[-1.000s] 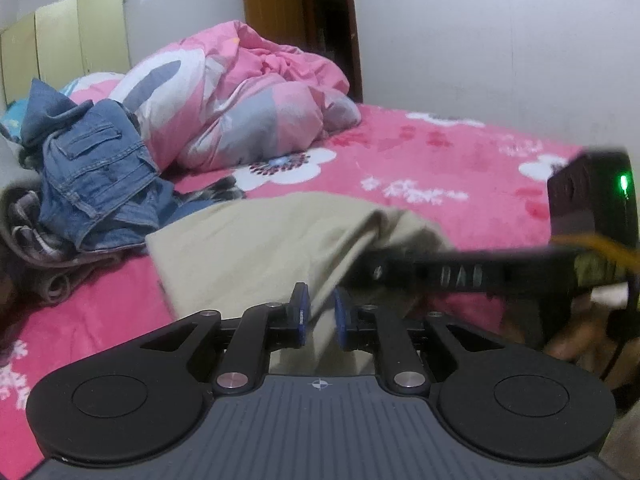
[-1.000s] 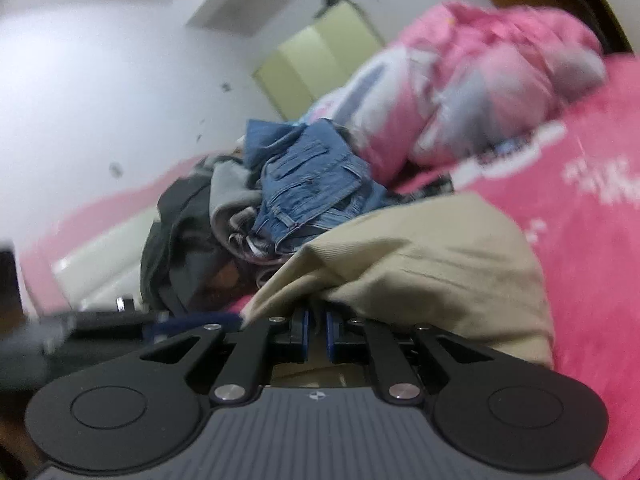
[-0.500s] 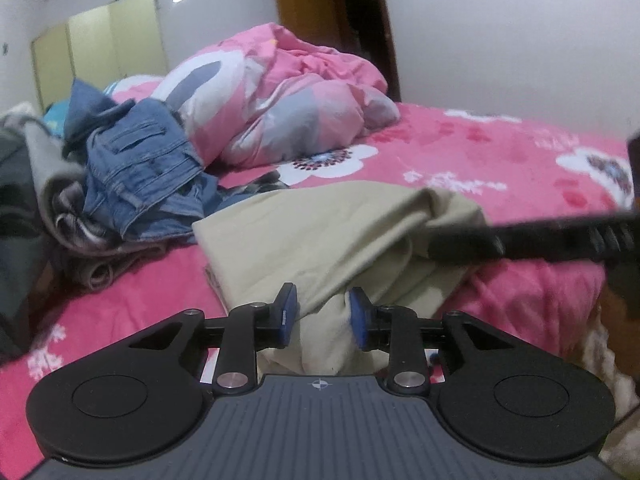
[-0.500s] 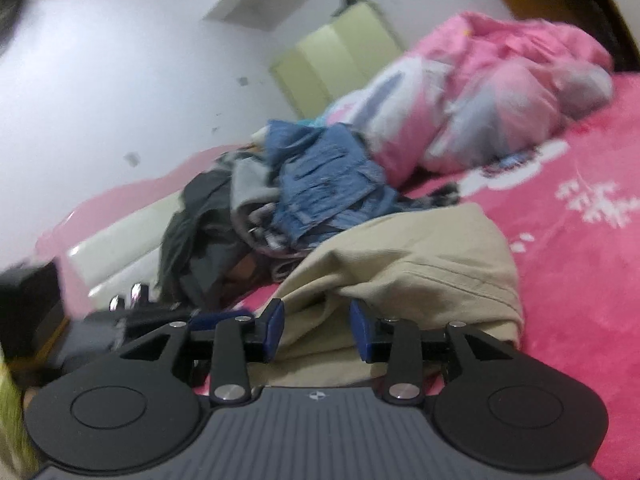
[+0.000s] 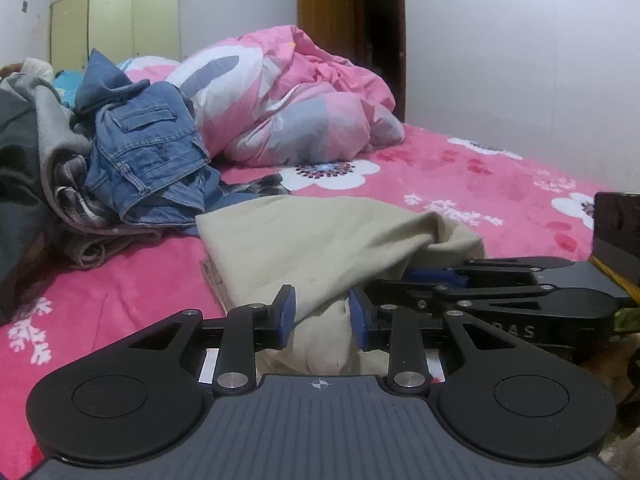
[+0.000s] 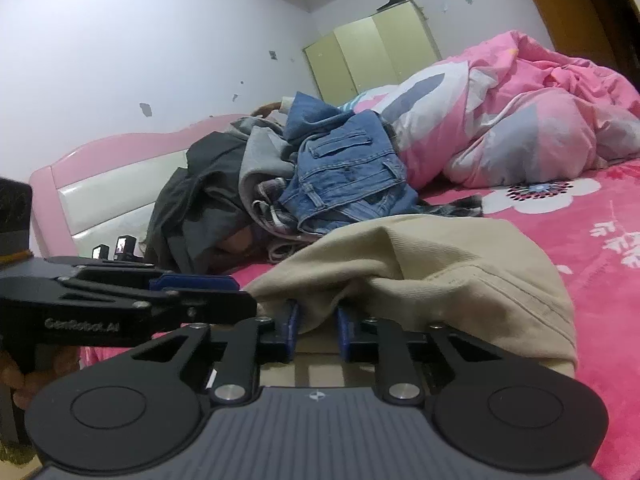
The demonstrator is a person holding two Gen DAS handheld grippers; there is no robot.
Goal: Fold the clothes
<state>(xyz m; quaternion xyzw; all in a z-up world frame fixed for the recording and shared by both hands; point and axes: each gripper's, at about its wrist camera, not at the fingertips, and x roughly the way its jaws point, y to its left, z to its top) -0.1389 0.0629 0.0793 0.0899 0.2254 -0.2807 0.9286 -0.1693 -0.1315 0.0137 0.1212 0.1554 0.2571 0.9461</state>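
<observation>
A beige garment [image 5: 320, 236] lies bunched on the pink flowered bedspread [image 5: 460, 172], and its near edge hangs down right in front of both claws. In the left wrist view, a fold of the beige cloth drops into the gap of the left gripper [image 5: 322, 316]; the blue pads stand apart with the cloth loose between them, so this claw is released, not pinching. In the right wrist view, a hanging flap of the same garment [image 6: 420, 272] sits between the blue pads of the right gripper [image 6: 316, 330], which are likewise spread with space either side of the cloth: released too.

The two claws are close together at the garment's near hem. The right gripper shows on the right of the left view, just beside the cloth [image 5: 500, 296]; the left gripper shows on the left of the right view [image 6: 120, 300].

Beyond the garment, ahead and to the left of the claws, is a heap of clothes topped with blue jeans [image 5: 148, 156]. Farther ahead, a rumpled pink quilt [image 5: 296, 100] is piled up, with a pale yellow wardrobe [image 5: 116, 28] against the far wall.
</observation>
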